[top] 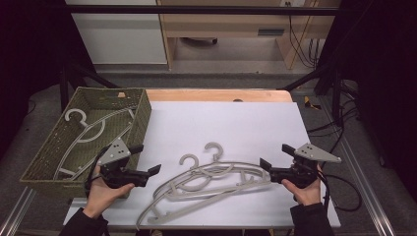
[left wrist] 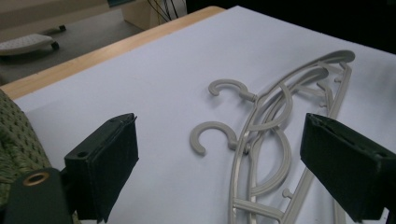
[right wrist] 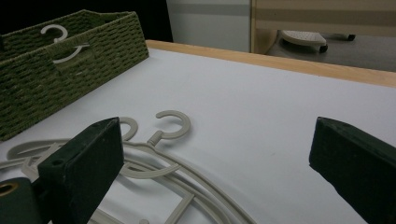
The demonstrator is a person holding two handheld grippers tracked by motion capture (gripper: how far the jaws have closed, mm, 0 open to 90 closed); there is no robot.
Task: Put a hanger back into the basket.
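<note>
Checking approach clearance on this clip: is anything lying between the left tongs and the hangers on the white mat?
Nothing visible. The left tongs stand open beside the woven olive-green basket, and only bare white mat lies between them and the pale grey plastic hangers.

High view: we look forward and down over the table point(top: 221, 123) | gripper views: low, close, along own jaws | all share the hangers point(top: 206, 182) point(left wrist: 261, 135) point(right wrist: 159, 154) on white sheet.
</note>
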